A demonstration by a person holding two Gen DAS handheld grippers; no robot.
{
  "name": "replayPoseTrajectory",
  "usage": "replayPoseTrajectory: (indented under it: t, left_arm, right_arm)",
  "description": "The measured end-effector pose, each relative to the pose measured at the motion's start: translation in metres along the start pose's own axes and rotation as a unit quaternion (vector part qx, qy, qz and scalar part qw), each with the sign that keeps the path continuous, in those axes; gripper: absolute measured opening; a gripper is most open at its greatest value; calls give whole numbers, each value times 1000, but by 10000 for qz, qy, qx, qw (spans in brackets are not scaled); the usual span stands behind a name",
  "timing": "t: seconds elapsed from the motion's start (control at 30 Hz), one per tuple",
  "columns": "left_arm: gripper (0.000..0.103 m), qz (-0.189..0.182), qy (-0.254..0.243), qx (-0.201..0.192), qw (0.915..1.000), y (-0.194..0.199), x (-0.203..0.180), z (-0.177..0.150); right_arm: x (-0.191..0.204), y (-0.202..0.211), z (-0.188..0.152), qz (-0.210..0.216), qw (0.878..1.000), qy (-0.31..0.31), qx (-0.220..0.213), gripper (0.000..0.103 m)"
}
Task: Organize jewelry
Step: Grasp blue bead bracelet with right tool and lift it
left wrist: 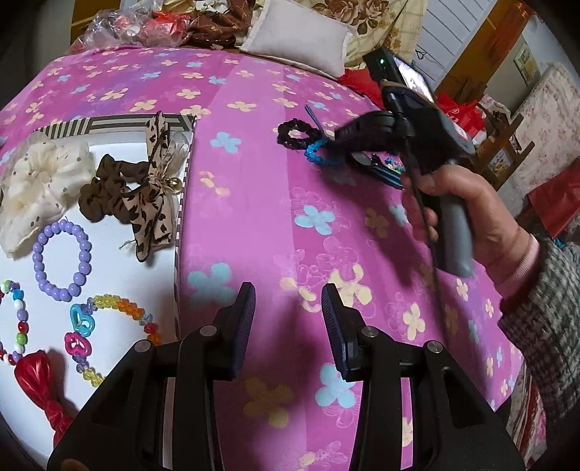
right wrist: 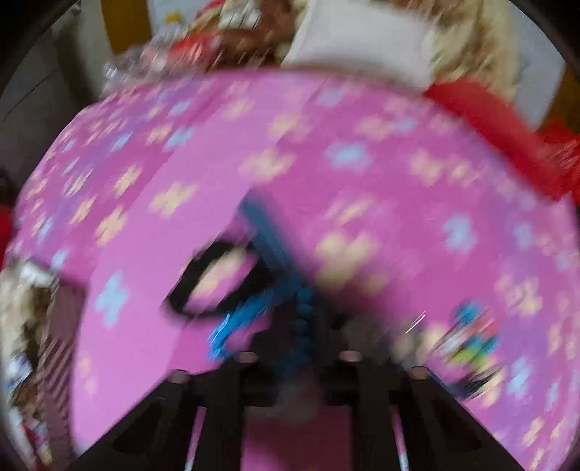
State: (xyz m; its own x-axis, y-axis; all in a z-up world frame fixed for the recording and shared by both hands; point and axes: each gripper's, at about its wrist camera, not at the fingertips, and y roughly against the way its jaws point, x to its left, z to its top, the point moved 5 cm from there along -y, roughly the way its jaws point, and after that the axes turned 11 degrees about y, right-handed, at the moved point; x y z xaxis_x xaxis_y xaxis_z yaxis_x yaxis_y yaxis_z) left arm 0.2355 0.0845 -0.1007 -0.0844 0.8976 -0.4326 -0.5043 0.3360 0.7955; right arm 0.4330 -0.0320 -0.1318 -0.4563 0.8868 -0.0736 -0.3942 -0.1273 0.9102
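My left gripper (left wrist: 288, 308) is open and empty above the pink flowered cloth (left wrist: 275, 224), just right of a white tray (left wrist: 119, 275). The tray holds a cream scrunchie (left wrist: 40, 181), a brown scrunchie (left wrist: 108, 188), a leopard bow (left wrist: 154, 188), a purple bead bracelet (left wrist: 61, 261) and other bead bracelets (left wrist: 108, 326). My right gripper (left wrist: 337, 145) is blurred at a blue bead bracelet (left wrist: 319, 154) beside a black hair tie (left wrist: 295, 136). In the right wrist view the blue bracelet (right wrist: 304, 326) lies between the blurred fingers, next to the black tie (right wrist: 217, 279).
A colourful clip (left wrist: 393, 168) lies behind the right gripper, also seen in the right wrist view (right wrist: 471, 337). A white pillow (left wrist: 301, 47) and bags (left wrist: 137, 29) sit at the cloth's far edge. A red bow (left wrist: 40, 384) lies in the tray's near corner.
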Motion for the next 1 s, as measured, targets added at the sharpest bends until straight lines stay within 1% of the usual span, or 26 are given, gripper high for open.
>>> replayPoseTrajectory:
  t: [0.03, 0.17, 0.2, 0.3, 0.37, 0.5, 0.53, 0.57, 0.63, 0.67, 0.7, 0.87, 0.93, 1.0]
  left_arm:
    - [37, 14, 13, 5, 10000, 0, 1, 0]
    - [37, 27, 110, -4, 9999, 1, 5, 2]
    - [37, 28, 137, -22, 9999, 2, 7, 3]
    - [37, 56, 196, -92, 9997, 6, 10, 5]
    - [37, 75, 202, -116, 9997, 8, 11, 4]
    - [37, 98, 164, -169, 9997, 12, 9, 4]
    - [37, 113, 149, -186, 9997, 13, 9, 4]
    - [37, 142, 118, -217, 9996, 14, 9, 3]
    - [37, 213, 67, -280, 9994, 15, 7, 2]
    - [37, 270, 37, -305, 9992, 15, 7, 1]
    - [37, 304, 19, -309, 9991, 15, 7, 1]
    - [37, 607, -7, -342, 9976, 13, 6, 2]
    - [37, 585, 113, -277, 9978, 13, 5, 11]
    - [37, 530, 387, -201, 9976, 11, 7, 27]
  right_arm:
    - [9, 4, -7, 79, 9999, 118, -2, 9]
    - [29, 21, -41, 571, 9983, 109, 76, 9]
    - [35, 27, -54, 696, 9974, 115, 125, 9]
    - [46, 42, -88, 820, 9962, 182, 229, 9]
    - [51, 54, -114, 745, 9967, 248, 225, 9]
    - [53, 72, -153, 216, 9986, 463, 130, 9]
    - [51, 74, -159, 120, 9988, 469, 87, 10]
    - [48, 77, -165, 40, 9991, 429, 30, 12]
    - [39, 80, -175, -21, 9996, 254, -84, 22]
    - [35, 81, -178, -27, 9997, 184, -128, 30]
    - [30, 81, -180, -4, 9998, 96, -198, 35]
    - [21, 84, -182, 51, 9979, -182, -623, 35]
    - [22, 81, -177, 91, 9965, -187, -815, 35]
    - [26, 78, -173, 62, 9952, -72, -973, 35]
